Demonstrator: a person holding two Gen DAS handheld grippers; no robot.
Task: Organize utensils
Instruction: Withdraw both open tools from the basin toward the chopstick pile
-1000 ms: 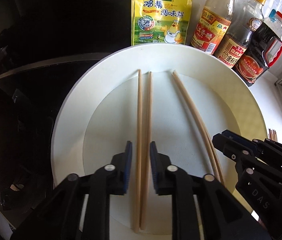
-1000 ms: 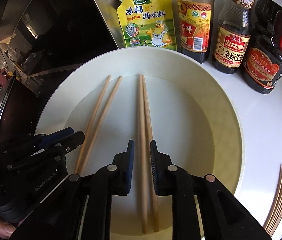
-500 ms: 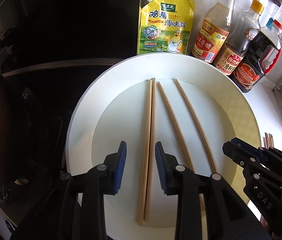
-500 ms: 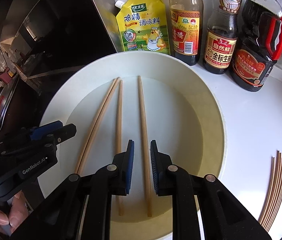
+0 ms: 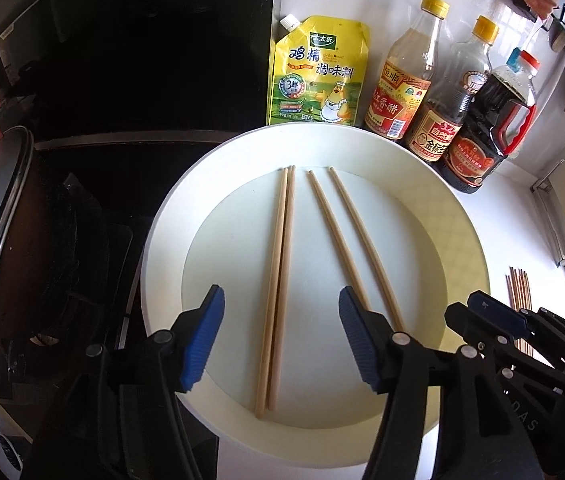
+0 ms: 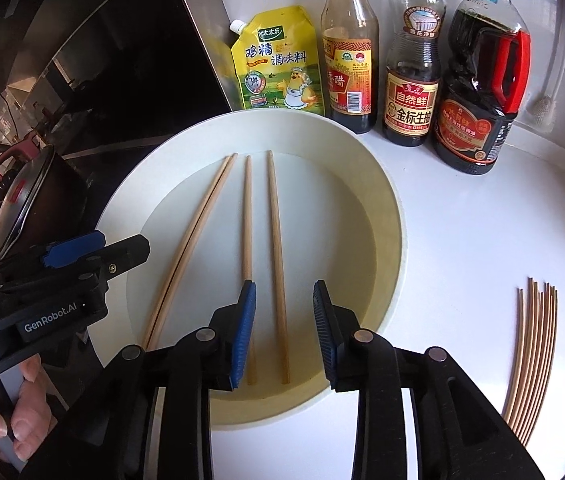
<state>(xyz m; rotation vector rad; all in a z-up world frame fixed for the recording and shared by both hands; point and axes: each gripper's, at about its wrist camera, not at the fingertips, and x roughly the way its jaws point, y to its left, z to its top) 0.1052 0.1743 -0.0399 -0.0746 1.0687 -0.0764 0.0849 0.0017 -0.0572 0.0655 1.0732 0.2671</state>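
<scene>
Left wrist view: the left gripper (image 5: 282, 340) is spreading its fingers wide now, where half a second ago they were nearly pinching, and the touching pair of chopsticks (image 5: 278, 280) is lying free between them on the white plate (image 5: 170, 216). The right gripper (image 6: 284, 336) is opening up too, straddling one stick of the split pair (image 6: 278, 264) (its mate is lying just outside the left finger). Both have been pulling back. The plate is sitting near the counter's back edge, by the sauce bottles (image 6: 412, 60).

white counter (image 6: 462, 240), plate (image 6: 386, 216), bottles (image 6: 412, 80), skewers (image 6: 534, 352)
</scene>
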